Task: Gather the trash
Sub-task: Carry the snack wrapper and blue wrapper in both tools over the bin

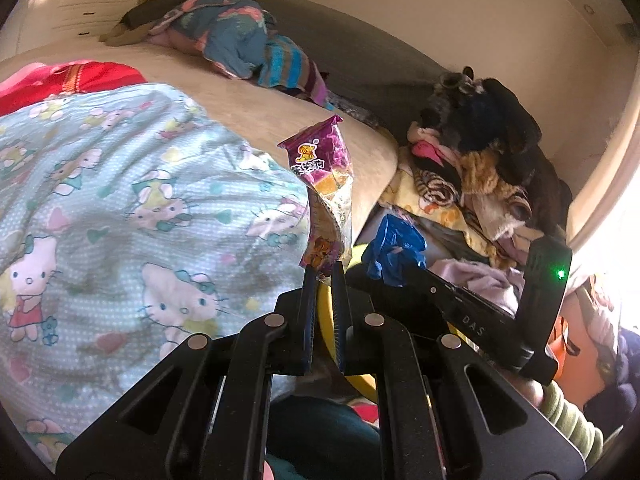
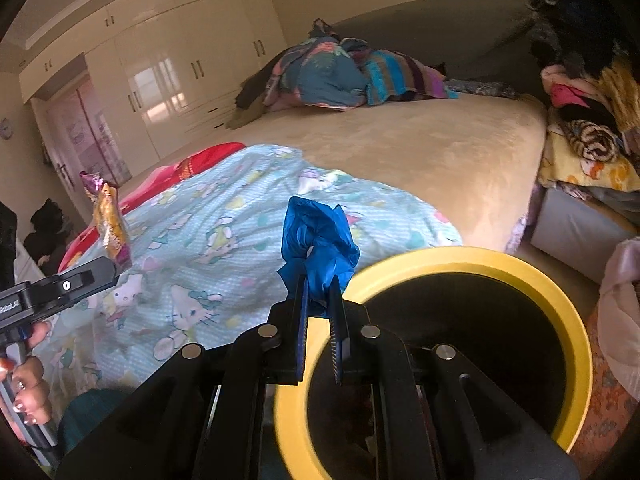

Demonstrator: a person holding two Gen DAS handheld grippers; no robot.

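Observation:
My left gripper is shut on a purple snack wrapper and holds it upright above the bed's edge; the wrapper also shows in the right wrist view. My right gripper is shut on a crumpled blue plastic glove, held just left of the rim of a yellow round bin with a dark inside. The glove also shows in the left wrist view, and a bit of the bin's rim shows between my left fingers.
A bed with a beige sheet carries a Hello Kitty quilt and a pile of bedding at the far end. Piled clothes lie right of the bed. White wardrobes stand behind.

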